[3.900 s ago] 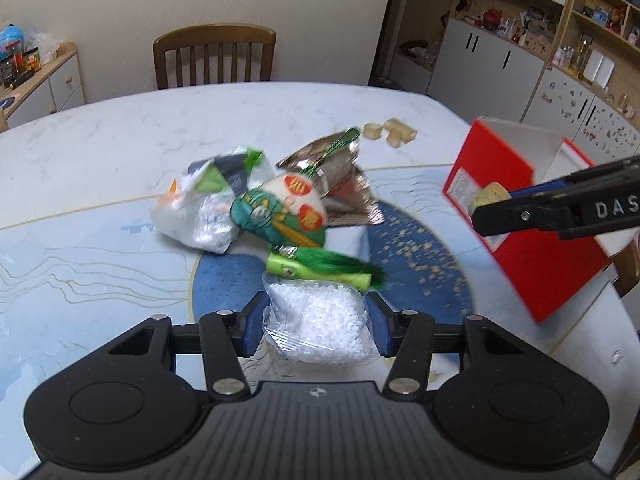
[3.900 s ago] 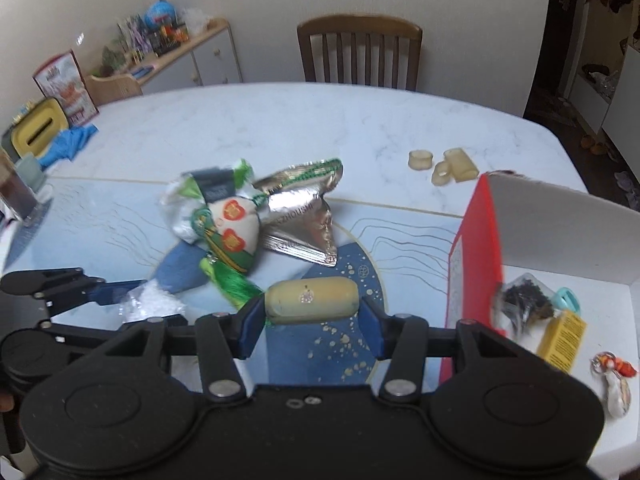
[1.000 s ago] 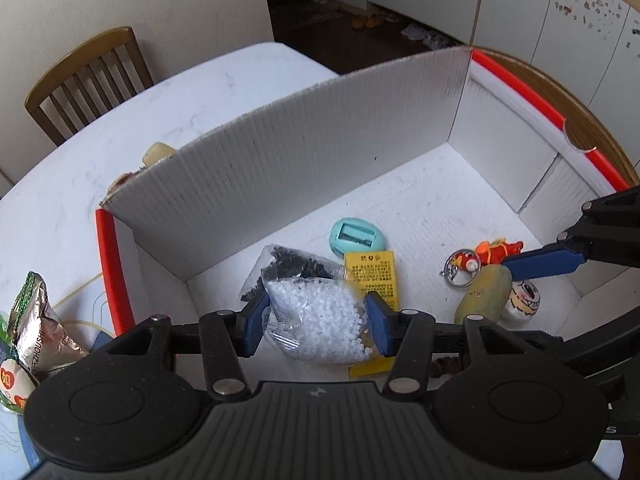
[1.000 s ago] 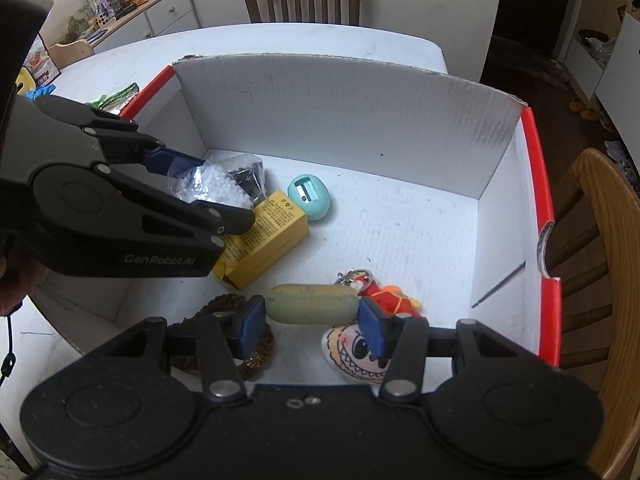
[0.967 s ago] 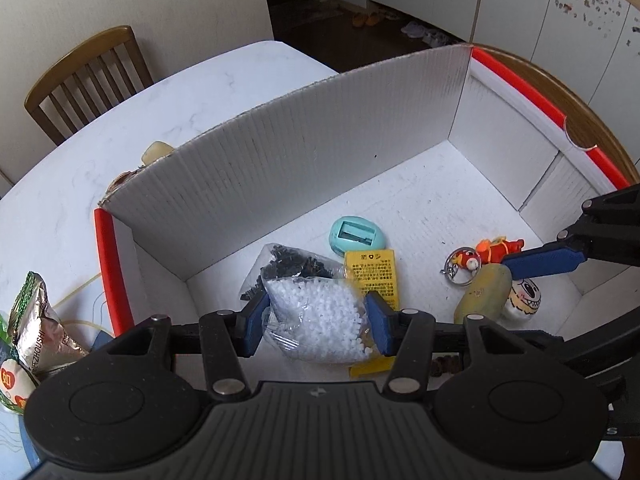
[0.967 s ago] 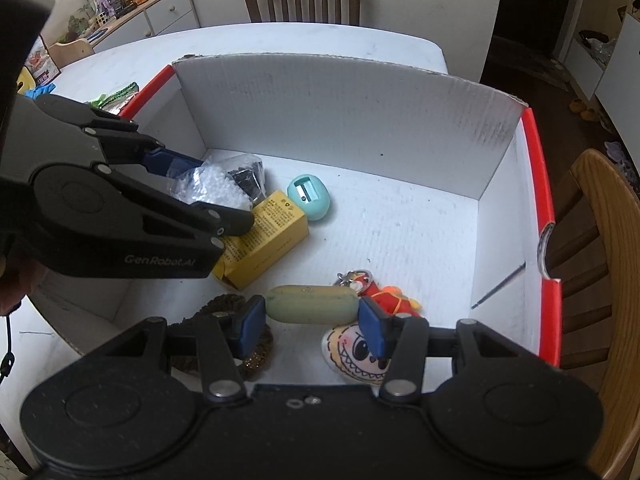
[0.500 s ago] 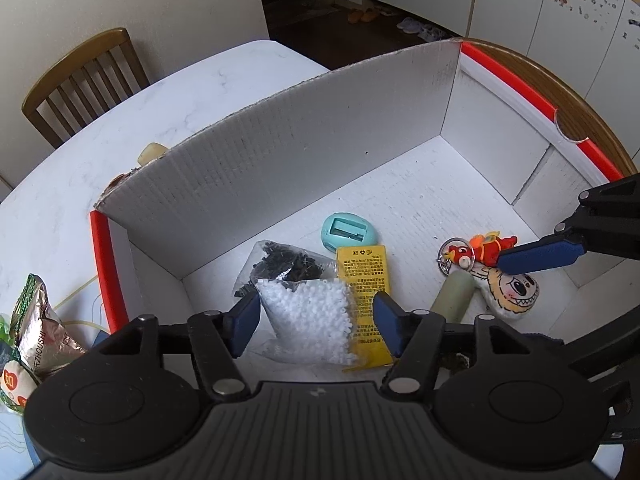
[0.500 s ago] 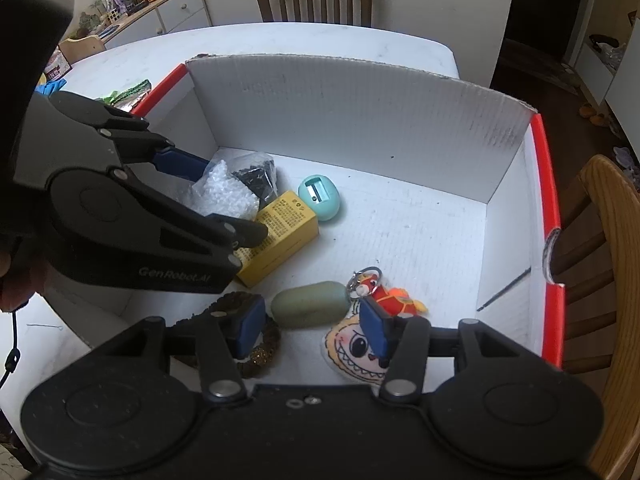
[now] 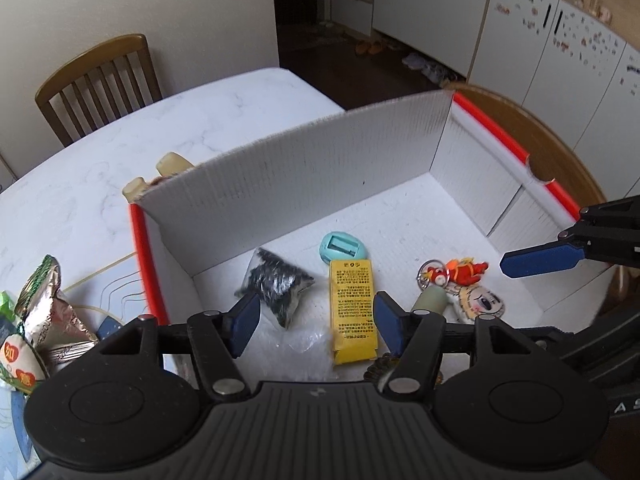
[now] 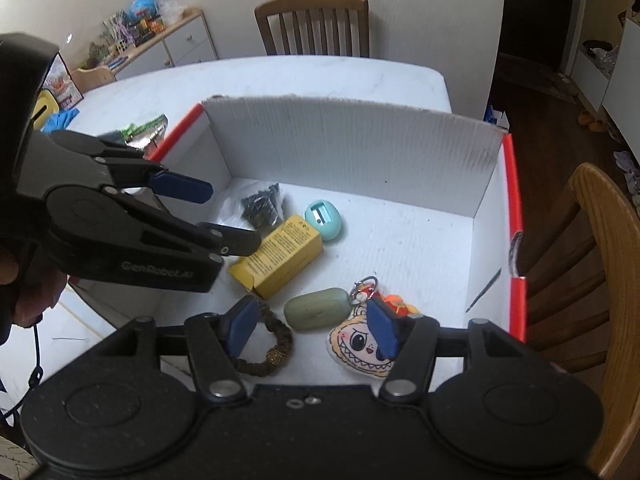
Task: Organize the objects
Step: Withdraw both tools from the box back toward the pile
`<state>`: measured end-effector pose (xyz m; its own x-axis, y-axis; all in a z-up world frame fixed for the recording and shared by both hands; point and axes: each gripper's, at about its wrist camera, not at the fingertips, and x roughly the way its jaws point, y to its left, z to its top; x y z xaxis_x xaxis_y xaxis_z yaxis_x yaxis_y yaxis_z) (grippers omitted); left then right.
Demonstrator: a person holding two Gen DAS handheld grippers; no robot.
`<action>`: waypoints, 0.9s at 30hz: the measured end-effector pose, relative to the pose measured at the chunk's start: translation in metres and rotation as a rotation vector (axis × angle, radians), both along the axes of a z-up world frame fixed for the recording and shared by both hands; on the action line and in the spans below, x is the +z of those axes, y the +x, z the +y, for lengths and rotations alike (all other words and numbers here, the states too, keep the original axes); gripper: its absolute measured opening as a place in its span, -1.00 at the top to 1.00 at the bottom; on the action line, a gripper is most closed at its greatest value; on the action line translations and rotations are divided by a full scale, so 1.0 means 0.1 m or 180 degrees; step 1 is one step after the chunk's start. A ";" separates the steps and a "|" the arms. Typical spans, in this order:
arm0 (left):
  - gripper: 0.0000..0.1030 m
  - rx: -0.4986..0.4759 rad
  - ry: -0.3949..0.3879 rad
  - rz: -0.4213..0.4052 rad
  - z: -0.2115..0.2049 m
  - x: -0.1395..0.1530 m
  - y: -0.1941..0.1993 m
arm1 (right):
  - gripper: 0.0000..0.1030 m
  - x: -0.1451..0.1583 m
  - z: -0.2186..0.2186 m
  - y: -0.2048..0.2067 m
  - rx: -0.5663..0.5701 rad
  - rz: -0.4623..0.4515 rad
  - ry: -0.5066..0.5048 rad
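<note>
Both grippers hover over a white box with red rims (image 9: 320,168) (image 10: 352,148). My left gripper (image 9: 316,320) is open and empty; the clear bag of white beads (image 9: 292,338) lies on the box floor below it. My right gripper (image 10: 312,322) is open and empty above the pale green oval piece (image 10: 318,309), which lies on the floor and also shows in the left wrist view (image 9: 430,298). Also in the box are a yellow carton (image 9: 352,304) (image 10: 280,254), a bag of dark bits (image 9: 276,280), a teal oval case (image 10: 323,216), a red keychain (image 9: 456,272), a cartoon-face charm (image 10: 362,344) and a dark hair tie (image 10: 268,344).
Snack packets (image 9: 44,320) lie on the table left of the box. Small beige pieces (image 9: 160,172) sit behind its far wall. Wooden chairs stand at the table's far side (image 10: 312,24) and right of the box (image 10: 600,280). A sideboard with clutter (image 10: 160,36) stands at the back left.
Both grippers carried their loads from the table into the box, then opened. The bead bag and the green oval piece now lie on the box floor, and both grippers have lifted.
</note>
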<state>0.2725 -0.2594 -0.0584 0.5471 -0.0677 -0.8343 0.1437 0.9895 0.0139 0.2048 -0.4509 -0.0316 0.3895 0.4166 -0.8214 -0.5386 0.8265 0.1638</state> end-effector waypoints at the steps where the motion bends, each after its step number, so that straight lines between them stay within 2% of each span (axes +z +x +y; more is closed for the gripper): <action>1: -0.20 0.0016 -0.0013 -0.0025 0.01 0.03 -0.03 | -0.19 0.02 -0.01 -0.01 -0.0010 -0.0012 0.0014; 14: -0.20 0.0100 -0.0258 -0.0327 0.15 0.42 -0.46 | -0.23 0.32 -0.11 -0.21 -0.0086 -0.0147 0.0281; 16: -0.20 0.0118 -0.0330 -0.0358 0.19 0.46 -0.53 | -0.30 0.36 -0.11 -0.24 -0.0103 -0.0165 0.0317; 20: -0.20 0.0128 -0.0388 -0.0443 0.27 0.55 -0.68 | -0.31 0.44 -0.08 -0.33 -0.0129 -0.0214 0.0366; 24: -0.47 0.0164 -0.0424 -0.0539 0.39 0.62 -0.83 | -0.37 0.51 -0.03 -0.41 -0.0162 -0.0267 0.0408; 27: -0.48 0.0195 -0.0465 -0.0576 0.51 0.65 -0.92 | -0.47 0.56 0.03 -0.46 -0.0215 -0.0306 0.0441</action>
<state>0.1806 -0.2086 0.0068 0.6937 -0.1426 -0.7061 0.0916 0.9897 -0.1099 0.1588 -0.4475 0.0246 0.4943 0.4935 -0.7156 -0.5013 0.8344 0.2291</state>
